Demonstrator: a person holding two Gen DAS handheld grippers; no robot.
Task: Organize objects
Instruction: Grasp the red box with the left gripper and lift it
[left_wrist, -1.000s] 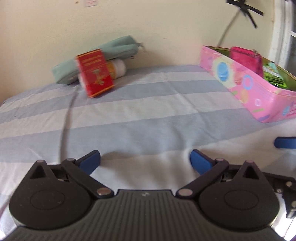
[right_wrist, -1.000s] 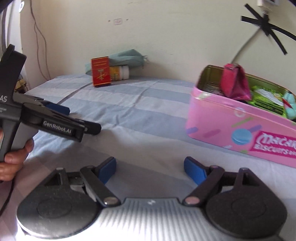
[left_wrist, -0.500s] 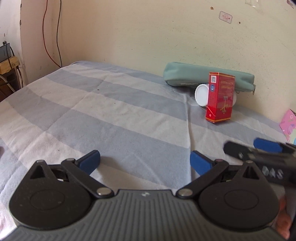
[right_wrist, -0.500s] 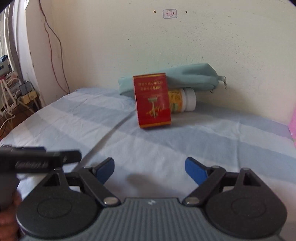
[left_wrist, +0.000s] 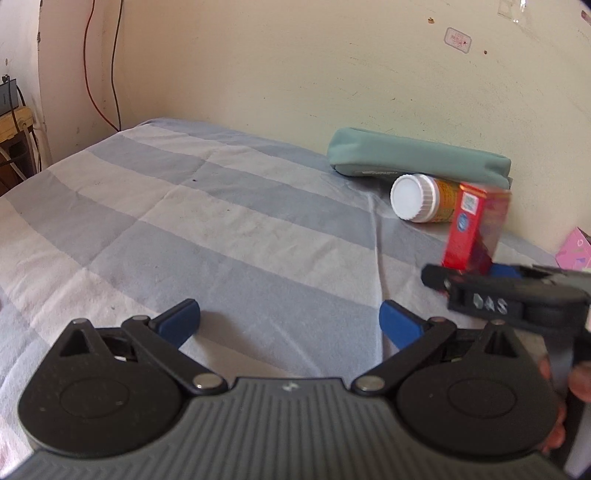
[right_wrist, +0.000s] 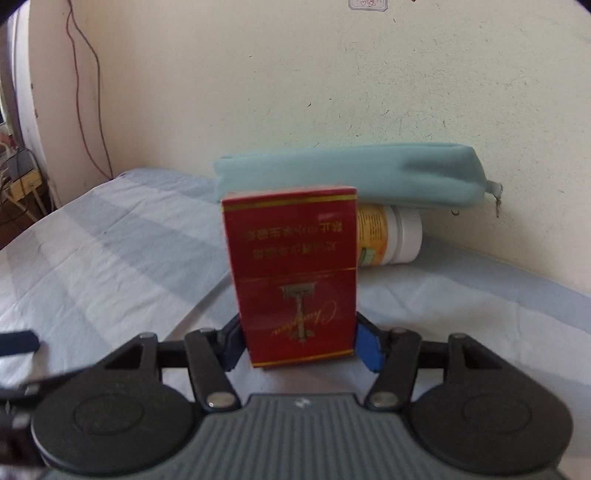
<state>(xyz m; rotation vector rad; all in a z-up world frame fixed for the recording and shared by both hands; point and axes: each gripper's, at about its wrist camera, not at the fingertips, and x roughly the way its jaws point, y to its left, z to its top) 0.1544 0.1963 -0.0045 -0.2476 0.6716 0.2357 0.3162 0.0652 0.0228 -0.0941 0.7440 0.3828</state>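
A red box (right_wrist: 297, 275) with gold print stands upright on the striped bedsheet. My right gripper (right_wrist: 301, 347) is shut on the box's lower sides. The box also shows in the left wrist view (left_wrist: 474, 229), with the right gripper (left_wrist: 476, 277) at its base. Behind it a yellow-labelled bottle with a white cap (right_wrist: 389, 236) lies on its side, also in the left wrist view (left_wrist: 424, 199). A teal pouch (right_wrist: 351, 177) lies against the wall, also in the left wrist view (left_wrist: 417, 158). My left gripper (left_wrist: 290, 319) is open and empty above the sheet.
The blue and white striped bedsheet (left_wrist: 184, 221) covers the surface up to the cream wall. A corner of the pink tin (left_wrist: 576, 251) shows at the far right. Cables and a power strip (right_wrist: 22, 181) sit off the left edge.
My right gripper moved forward to the red box and closed on its sides. My left gripper stayed open and turned slightly, bringing the bottle's cap into view.
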